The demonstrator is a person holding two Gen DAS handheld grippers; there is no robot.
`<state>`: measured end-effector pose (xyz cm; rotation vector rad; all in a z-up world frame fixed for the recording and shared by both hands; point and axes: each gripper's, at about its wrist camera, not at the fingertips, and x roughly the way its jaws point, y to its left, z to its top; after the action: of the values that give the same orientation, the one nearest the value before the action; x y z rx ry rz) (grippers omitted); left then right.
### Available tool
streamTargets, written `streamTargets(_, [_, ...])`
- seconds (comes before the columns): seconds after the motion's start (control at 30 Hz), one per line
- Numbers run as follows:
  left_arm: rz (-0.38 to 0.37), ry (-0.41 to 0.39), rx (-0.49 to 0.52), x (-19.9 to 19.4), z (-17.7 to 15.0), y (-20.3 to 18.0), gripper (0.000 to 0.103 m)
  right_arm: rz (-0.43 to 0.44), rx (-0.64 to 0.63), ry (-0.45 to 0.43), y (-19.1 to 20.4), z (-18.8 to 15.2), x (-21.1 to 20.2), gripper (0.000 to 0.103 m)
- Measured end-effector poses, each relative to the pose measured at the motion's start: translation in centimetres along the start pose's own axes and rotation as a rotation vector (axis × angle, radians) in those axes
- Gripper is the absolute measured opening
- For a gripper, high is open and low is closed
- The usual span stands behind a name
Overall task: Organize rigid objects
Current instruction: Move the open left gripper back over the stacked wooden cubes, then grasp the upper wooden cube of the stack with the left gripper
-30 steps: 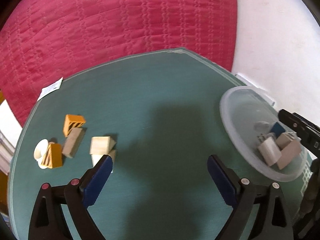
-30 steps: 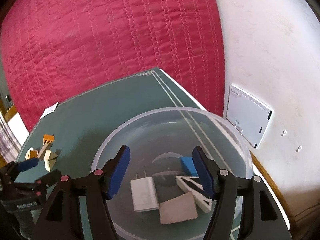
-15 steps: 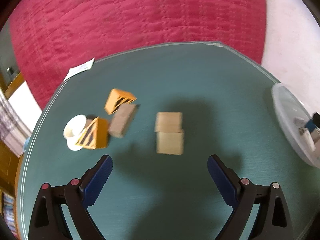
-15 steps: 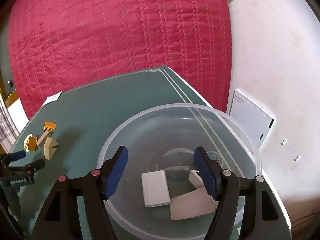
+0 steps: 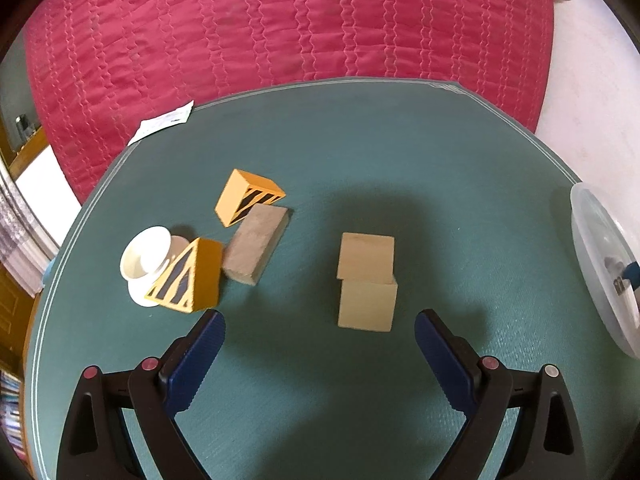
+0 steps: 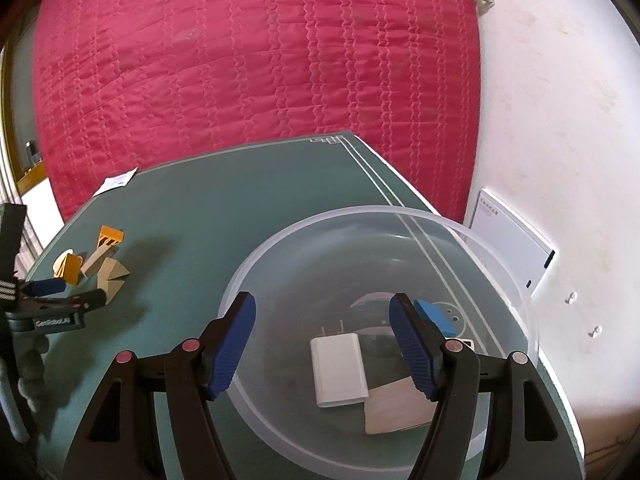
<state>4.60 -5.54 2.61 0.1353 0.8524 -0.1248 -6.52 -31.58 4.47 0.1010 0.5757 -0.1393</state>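
In the left wrist view my left gripper point(image 5: 318, 344) is open and empty above the green table point(image 5: 360, 152). Just ahead of it lie two plain wooden blocks point(image 5: 366, 282), touching. To the left lie a grey-brown block point(image 5: 256, 248), two orange black-striped blocks point(image 5: 244, 200) point(image 5: 192, 278) and a white spool point(image 5: 146, 258). In the right wrist view my right gripper point(image 6: 322, 340) is open and empty over the clear plastic bowl point(image 6: 280, 256). The bowl holds a white charger point(image 6: 338, 370), a blue block point(image 6: 434, 316) and a wooden piece point(image 6: 396, 404).
A red quilted cover point(image 5: 280, 32) lies behind the table. A paper slip point(image 5: 162, 126) rests at the table's far left edge. The bowl's rim point(image 5: 588, 256) shows at the right in the left wrist view. A white wall panel point(image 6: 512, 240) is to the right.
My left gripper has swung left, away from the bowl, and now faces the blocks. My right gripper has drawn back slightly over the bowl. Both stay open.
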Motion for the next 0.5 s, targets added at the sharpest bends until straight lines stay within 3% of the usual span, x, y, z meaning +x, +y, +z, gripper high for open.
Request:
streamTargets(0.17, [0.003, 0.008, -0.006, 0.8, 0.6, -0.1, 0.095, 0.009, -0.008, 0.006, 0.4, -0.1, 0.1, 0.071])
streamTargets(0.3, [-0.003, 0.018, 0.001, 1.4, 0.7, -0.2, 0.077, 0.017, -0.014, 0.011, 0.7, -0.2, 0.2, 0.071])
streamTargets(0.5, [-0.051, 0.018, 0.002, 1.6, 0.8, -0.4, 0.061, 0.029, -0.029, 0.016, 1.2, -0.3, 0.2, 0.071])
